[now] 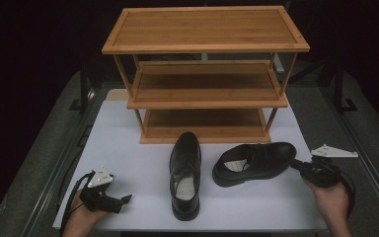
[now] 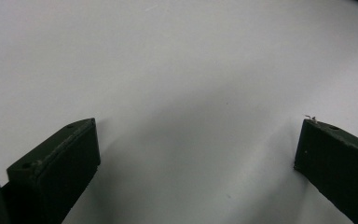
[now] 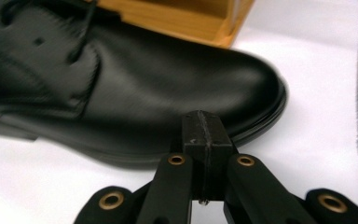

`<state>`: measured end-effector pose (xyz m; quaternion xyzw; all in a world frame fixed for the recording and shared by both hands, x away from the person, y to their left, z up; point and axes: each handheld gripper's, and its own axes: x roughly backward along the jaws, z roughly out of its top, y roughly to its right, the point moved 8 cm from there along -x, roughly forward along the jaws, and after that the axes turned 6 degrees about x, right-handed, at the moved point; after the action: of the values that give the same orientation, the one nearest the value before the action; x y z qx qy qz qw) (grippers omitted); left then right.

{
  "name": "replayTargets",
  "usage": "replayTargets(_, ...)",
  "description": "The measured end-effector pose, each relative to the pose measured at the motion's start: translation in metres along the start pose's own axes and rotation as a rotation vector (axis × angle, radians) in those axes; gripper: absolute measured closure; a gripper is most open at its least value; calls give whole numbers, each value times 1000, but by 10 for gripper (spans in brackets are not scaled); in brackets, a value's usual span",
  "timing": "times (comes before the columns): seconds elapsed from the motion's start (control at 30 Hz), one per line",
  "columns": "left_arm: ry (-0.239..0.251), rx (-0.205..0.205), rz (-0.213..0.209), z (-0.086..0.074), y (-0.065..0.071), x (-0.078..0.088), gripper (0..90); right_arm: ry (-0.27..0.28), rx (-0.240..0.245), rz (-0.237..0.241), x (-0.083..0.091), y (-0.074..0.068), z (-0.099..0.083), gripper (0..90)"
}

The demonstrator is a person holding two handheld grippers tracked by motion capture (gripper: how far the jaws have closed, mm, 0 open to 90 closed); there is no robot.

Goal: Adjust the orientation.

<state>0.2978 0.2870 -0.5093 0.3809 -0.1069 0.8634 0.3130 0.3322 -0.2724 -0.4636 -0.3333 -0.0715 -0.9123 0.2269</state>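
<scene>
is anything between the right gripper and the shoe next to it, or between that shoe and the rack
Nothing visible. The right gripper, jaws shut with nothing between them, sits right at the toe of the right-hand shoe. Between that shoe and the wooden rack there is bare white table; the other shoe lies off to its left.

**Two black shoes on the white table**

The right-hand shoe (image 1: pixel 254 162) is a glossy black lace-up with a pale insole. It lies crosswise near the table's (image 1: pixel 128 148) right edge, toe toward that edge and heel toward the middle, its toe end looking slightly lifted. The left-hand shoe (image 1: pixel 185 174) is a black loafer, flat on its sole at the table's middle, toe toward the far edge and heel toward the near edge.
</scene>
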Motion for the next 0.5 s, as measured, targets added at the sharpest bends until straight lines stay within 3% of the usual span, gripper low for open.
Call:
replayTargets(0.33, 1, 0, -2, 0, 0, 0, 0, -38, -52, -80, -21, 36, 5, 897)
replayTargets(0.5, 1, 2, -2, 0, 0, 0, 0, -49, -55, -97, -26, 43, 5, 897)
